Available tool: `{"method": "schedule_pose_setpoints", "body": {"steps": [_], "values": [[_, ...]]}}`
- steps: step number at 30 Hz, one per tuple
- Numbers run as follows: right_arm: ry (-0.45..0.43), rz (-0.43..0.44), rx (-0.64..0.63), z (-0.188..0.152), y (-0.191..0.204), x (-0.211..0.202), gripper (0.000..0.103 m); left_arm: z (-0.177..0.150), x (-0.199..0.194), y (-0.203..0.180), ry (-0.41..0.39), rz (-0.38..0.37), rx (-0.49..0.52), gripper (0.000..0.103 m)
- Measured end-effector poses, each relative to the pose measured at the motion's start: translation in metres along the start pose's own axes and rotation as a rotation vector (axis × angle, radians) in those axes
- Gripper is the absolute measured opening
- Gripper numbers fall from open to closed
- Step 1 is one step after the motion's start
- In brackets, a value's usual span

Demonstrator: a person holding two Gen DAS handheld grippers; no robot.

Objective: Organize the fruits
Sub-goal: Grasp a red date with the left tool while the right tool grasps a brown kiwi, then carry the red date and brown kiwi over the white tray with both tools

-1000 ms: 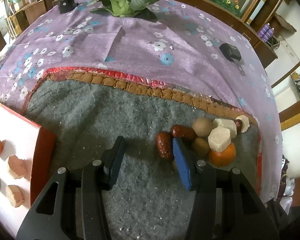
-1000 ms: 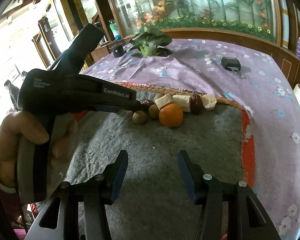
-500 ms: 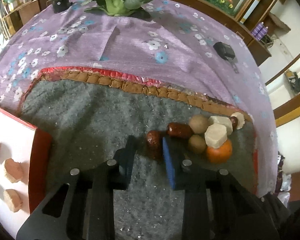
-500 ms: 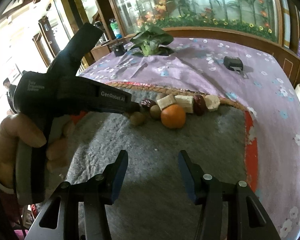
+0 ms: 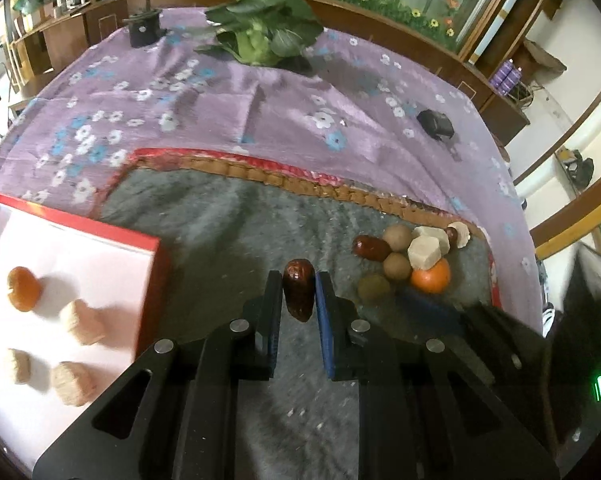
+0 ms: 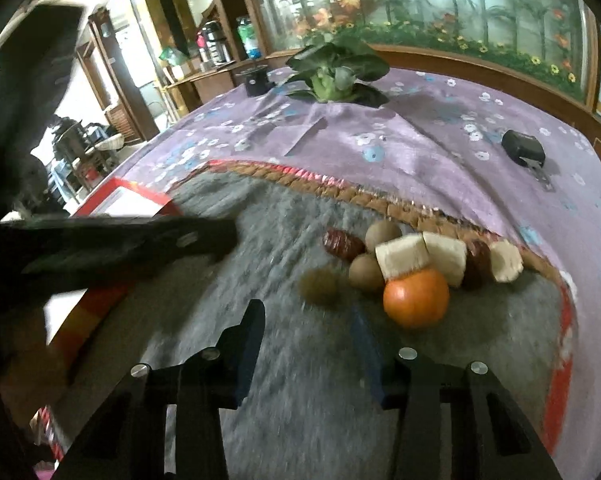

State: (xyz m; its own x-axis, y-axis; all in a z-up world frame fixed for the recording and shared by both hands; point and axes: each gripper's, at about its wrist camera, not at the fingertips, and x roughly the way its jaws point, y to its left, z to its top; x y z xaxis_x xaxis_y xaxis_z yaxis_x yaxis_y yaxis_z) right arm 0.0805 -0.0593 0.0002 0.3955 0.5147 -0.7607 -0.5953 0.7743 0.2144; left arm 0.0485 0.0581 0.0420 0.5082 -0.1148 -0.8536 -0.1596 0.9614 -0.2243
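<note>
dark red date (image 5: 298,294) sits clamped between the pads of my left hand-held gripper (image 5: 298,280), lifted over the grey mat (image 5: 220,216) just beside the red-rimmed tray (image 5: 152,280). my right hand-held gripper (image 6: 308,320) has just been closing but stands apart with nothing between its fingers, near the orange (image 6: 416,298) in the fruit pile.

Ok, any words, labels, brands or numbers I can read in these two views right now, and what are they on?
None readable.
Left tool, seen side-on in the right wrist view: body too blurred to show any lettering.
Bottles on the far shelf: labels too small to read.
Purple bottles at the right: labels too small.
Black device on the purple cloth: no legible marking.
</note>
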Motion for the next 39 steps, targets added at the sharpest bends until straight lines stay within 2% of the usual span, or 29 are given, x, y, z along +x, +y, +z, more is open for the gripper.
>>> {"method": "schedule_pose_setpoints", "body": {"steps": [3, 5, 6, 8, 12, 19, 32, 39], "values": [[-0.011, -0.011, 0.021, 0.006, -0.001, 0.01, 0.035, -0.004, -0.005, 0.006, -0.014, 0.011, 0.006, 0.015], [-0.007, -0.039, 0.009, 0.008, 0.001, 0.012, 0.024, -0.007, -0.007, 0.01, -0.016, 0.009, 0.004, 0.015], [-0.011, -0.041, 0.005, 0.008, 0.001, 0.011, 0.022, -0.008, -0.008, 0.012, -0.017, 0.009, 0.003, 0.015], [-0.006, -0.014, 0.011, 0.004, 0.001, 0.007, 0.022, -0.011, -0.011, 0.015, -0.026, 0.021, 0.001, 0.016], [-0.017, -0.026, -0.007, -0.007, 0.011, -0.012, 0.022, -0.018, -0.02, 0.022, -0.055, 0.048, 0.011, 0.016], [-0.052, 0.008, -0.03, -0.025, 0.041, -0.042, 0.022, -0.042, -0.036, 0.031, -0.094, 0.103, 0.035, 0.016], [-0.036, 0.125, -0.155, -0.031, 0.125, -0.046, 0.022, -0.079, -0.073, 0.072, -0.14, 0.179, 0.019, 0.016], [-0.043, 0.177, -0.214, -0.023, 0.165, -0.042, 0.022, -0.094, -0.093, 0.113, -0.144, 0.192, -0.042, 0.016]]}}
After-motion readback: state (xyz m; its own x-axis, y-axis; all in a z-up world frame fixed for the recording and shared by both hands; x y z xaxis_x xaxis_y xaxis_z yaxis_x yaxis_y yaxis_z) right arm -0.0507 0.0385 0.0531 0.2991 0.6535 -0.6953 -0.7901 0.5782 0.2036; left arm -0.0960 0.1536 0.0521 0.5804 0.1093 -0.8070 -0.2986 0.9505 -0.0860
